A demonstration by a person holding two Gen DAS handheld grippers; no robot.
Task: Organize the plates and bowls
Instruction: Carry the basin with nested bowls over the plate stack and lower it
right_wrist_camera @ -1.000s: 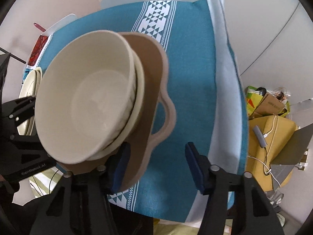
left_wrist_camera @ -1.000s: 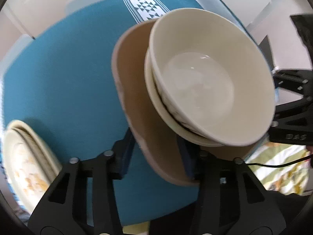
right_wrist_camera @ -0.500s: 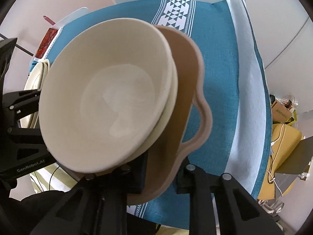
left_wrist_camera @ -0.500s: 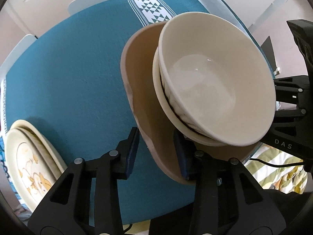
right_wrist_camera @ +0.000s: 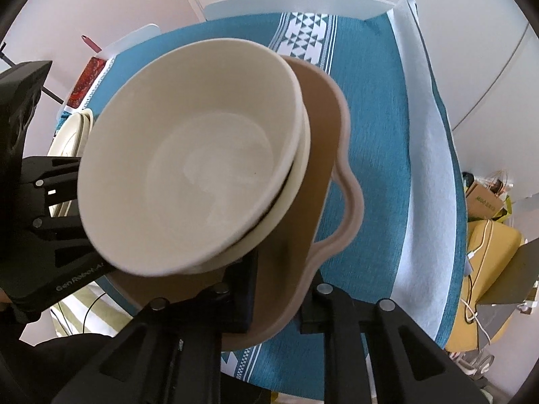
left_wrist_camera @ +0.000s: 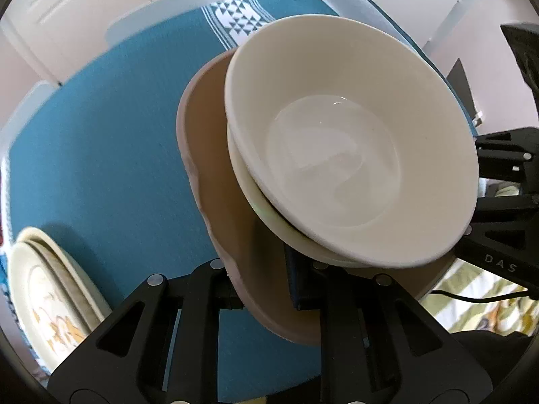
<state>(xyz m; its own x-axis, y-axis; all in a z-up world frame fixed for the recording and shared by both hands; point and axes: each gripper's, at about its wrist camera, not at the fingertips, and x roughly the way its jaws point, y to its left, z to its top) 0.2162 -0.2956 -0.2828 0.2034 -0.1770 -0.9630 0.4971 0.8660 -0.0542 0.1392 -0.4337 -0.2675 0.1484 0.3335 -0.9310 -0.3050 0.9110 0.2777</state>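
Note:
A tan wavy-edged plate (left_wrist_camera: 215, 168) carries two stacked cream bowls (left_wrist_camera: 343, 168) and is held above the teal tablecloth. My left gripper (left_wrist_camera: 262, 289) is shut on the plate's near rim. My right gripper (right_wrist_camera: 279, 286) is shut on the plate's opposite rim (right_wrist_camera: 323, 202), with the stacked bowls (right_wrist_camera: 209, 175) just left of its fingers. A stack of cream plates with a yellow pattern (left_wrist_camera: 43, 289) lies on the table at the lower left of the left wrist view and shows in the right wrist view (right_wrist_camera: 72, 131).
The round table under the teal cloth (left_wrist_camera: 101, 141) has a white patterned band (right_wrist_camera: 303, 33) at its far side. A red item (right_wrist_camera: 87, 80) lies beyond the plate stack. A yellow box and bags (right_wrist_camera: 488, 235) stand beyond the table's right edge.
Both grippers have closed onto the tan plate's rims. The plate with its bowls has risen toward the cameras and looks larger.

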